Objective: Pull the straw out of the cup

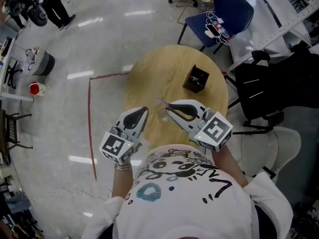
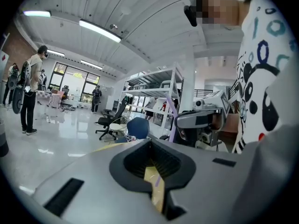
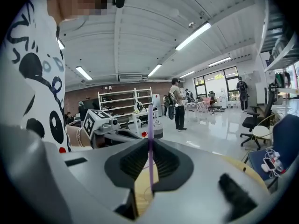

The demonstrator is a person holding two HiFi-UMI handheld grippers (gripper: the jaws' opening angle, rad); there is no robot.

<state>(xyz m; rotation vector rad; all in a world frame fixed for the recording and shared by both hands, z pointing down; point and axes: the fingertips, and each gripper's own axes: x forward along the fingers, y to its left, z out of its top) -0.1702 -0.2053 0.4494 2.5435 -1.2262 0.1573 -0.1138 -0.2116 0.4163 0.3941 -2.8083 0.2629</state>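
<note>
The person's white shirt (image 1: 184, 193) with black drawings is closest. Just past it are the two hand-held grippers, side by side over the round wooden worktop (image 1: 154, 78). The right hand-held gripper (image 1: 168, 106) is clamped on the thin purple straw (image 3: 150, 139), which stands up straight between its jaws. The left hand-held gripper (image 1: 143, 111) has its jaws together with nothing in them. The clear cup (image 1: 163, 116) sits on the worktop between the two tips, right under the straw. I cannot tell if the straw's low end is inside the cup. Farther back on the worktop is a small black box (image 1: 196, 79). Beyond the worktop stands a blue chair (image 1: 224, 11).
</note>
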